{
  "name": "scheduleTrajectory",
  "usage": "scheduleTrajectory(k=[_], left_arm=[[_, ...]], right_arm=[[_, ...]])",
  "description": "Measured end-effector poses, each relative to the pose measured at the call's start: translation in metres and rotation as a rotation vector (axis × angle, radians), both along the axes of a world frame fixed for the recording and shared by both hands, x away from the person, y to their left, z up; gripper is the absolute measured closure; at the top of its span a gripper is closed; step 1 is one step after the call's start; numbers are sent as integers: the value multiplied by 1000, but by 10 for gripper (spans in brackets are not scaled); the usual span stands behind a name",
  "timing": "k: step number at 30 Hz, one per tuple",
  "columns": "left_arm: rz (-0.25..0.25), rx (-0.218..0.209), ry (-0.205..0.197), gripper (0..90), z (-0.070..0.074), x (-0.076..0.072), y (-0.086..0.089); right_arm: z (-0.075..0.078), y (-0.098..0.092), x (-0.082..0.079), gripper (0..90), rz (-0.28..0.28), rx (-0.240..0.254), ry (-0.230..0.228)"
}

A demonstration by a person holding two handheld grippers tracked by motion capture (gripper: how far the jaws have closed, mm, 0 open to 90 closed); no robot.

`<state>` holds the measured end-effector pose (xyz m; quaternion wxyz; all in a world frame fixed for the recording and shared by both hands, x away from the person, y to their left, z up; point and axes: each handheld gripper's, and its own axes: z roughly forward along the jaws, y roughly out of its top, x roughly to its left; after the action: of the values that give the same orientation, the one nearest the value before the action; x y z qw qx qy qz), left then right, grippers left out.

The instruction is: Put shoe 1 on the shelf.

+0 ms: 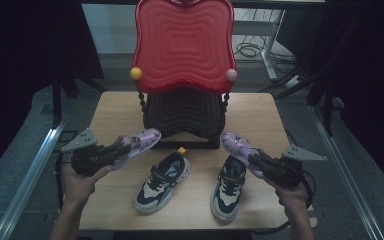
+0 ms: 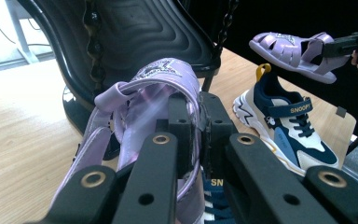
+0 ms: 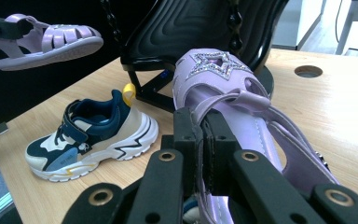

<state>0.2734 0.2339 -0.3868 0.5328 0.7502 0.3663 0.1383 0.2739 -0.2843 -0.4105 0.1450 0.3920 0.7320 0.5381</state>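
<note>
Two purple strap sandals are held above the wooden table point(image 1: 265, 115). My left gripper point(image 1: 119, 149) is shut on the heel side of one sandal point(image 1: 141, 141), toe pointing to the black seat. In the left gripper view its pads point(image 2: 182, 122) pinch the sandal's point(image 2: 161, 79) side wall. My right gripper point(image 1: 253, 158) is shut on the other sandal point(image 1: 236, 144); its fingertips point(image 3: 186, 128) clamp the strap edge behind the glitter star point(image 3: 216, 63). Each gripper view also catches the opposite sandal point(image 2: 291, 49) point(image 3: 51, 39) in the air.
Two navy, white and grey sneakers point(image 1: 163, 182) point(image 1: 230, 187) lie on the table between my hands. Behind them stands a swing seat with a red back point(image 1: 182, 45) and a black seat point(image 1: 182, 112). A round hole point(image 3: 307, 71) sits in the tabletop.
</note>
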Motion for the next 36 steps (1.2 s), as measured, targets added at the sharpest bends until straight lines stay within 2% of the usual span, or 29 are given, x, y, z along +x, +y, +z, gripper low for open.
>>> scheduleTrajectory(k=[24, 36], left_arm=[[1, 10, -2, 846, -1, 14, -12], [6, -8, -20, 845, 0, 24, -26]], right_arm=[[4, 34, 18, 853, 48, -9, 0], [1, 52, 29, 853, 59, 3, 9]])
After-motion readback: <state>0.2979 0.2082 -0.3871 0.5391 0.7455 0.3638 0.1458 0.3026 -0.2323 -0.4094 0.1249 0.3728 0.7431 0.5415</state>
